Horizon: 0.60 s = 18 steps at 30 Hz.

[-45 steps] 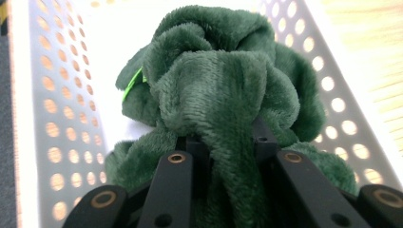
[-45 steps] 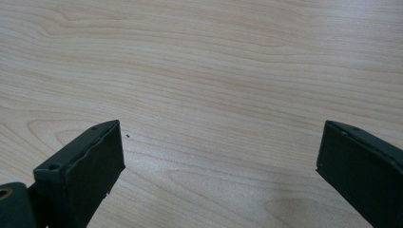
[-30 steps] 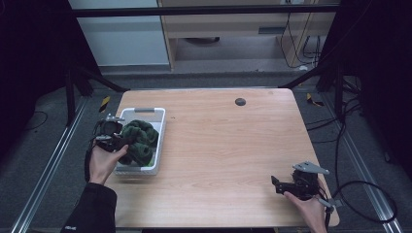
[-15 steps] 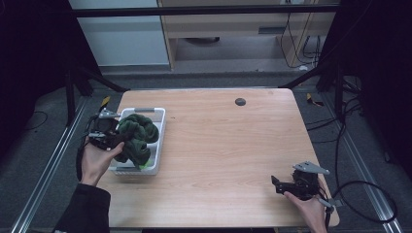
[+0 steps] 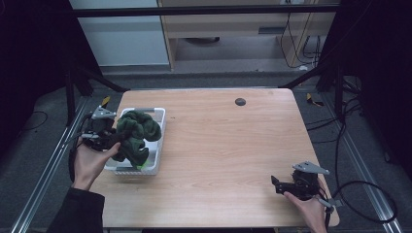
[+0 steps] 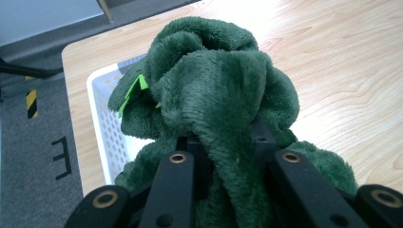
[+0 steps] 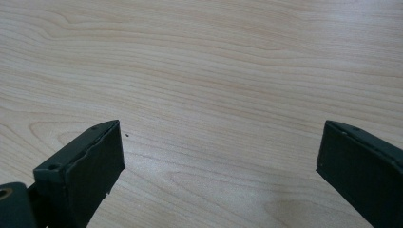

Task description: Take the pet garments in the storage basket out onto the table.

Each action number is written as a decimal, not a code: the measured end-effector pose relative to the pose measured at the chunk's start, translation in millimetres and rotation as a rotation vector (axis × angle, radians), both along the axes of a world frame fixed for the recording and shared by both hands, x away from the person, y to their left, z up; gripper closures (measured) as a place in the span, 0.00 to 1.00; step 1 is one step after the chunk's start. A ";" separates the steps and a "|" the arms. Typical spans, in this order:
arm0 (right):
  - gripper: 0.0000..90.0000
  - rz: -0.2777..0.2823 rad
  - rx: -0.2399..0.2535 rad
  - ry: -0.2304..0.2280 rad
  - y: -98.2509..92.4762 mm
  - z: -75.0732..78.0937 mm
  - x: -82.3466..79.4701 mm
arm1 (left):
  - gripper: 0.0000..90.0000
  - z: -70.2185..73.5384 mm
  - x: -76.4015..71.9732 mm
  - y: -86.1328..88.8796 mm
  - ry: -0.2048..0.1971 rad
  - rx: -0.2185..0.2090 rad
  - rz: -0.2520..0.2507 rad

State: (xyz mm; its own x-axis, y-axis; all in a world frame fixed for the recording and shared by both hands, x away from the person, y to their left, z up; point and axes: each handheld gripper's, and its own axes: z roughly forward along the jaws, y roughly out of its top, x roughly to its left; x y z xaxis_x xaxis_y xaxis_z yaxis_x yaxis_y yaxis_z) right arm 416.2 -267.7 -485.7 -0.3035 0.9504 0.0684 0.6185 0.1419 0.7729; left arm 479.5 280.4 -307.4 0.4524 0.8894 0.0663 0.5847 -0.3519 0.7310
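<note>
Pinching the towel (image 6: 223, 104) in my left gripper (image 6: 227, 142) to lift it from the basket (image 5: 156, 127) below; my right gripper (image 7: 218, 156) rests open.

Bare tabletop (image 5: 228, 145) — white basket (image 5: 151, 167) at left
</note>
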 end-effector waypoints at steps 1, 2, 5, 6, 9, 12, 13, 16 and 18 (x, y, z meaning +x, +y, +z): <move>0.02 0.000 0.002 0.001 0.0 0.1 -0.1 | 0.85 1.2 -0.9 -1.9 -0.001 0.001 -0.005; 0.02 0.000 0.002 0.000 -0.1 0.1 -0.1 | 0.85 2.3 -1.9 -4.5 -0.002 -0.002 -0.016; 0.02 0.001 0.002 -0.001 -0.2 0.2 -0.2 | 0.85 4.8 -4.3 -10.6 -0.002 0.003 -0.036; 0.02 0.001 0.001 -0.003 -0.2 0.2 -0.3 | 0.85 5.3 -4.9 -12.6 -0.004 0.003 -0.044; 0.02 0.003 0.000 -0.006 0.0 0.2 -0.4 | 0.85 6.6 -6.5 -18.6 -0.002 0.004 -0.066; 0.02 0.004 -0.007 -0.012 -0.4 0.0 -0.2 | 0.85 7.2 -8.3 -24.4 -0.002 0.000 -0.089; 0.02 0.003 -0.008 -0.014 -0.5 0.0 -0.2 | 0.85 7.6 -9.2 -26.4 -0.002 0.005 -0.096; 0.02 0.002 -0.005 -0.013 -0.5 -0.2 -0.2 | 0.85 8.1 -11.3 -33.9 0.001 -0.004 -0.128; 0.02 0.005 -0.006 -0.013 -0.7 -0.2 -0.2 | 0.85 8.7 -12.6 -39.4 0.000 -0.008 -0.146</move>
State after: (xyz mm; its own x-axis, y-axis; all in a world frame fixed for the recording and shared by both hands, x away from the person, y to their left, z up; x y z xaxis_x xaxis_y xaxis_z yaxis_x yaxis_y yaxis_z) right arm 416.0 -268.4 -485.8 -0.3087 0.9493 0.0591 0.6076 0.1490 0.7802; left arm 466.9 241.0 -298.7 0.5772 0.8144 0.0593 0.5277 -0.4274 0.7341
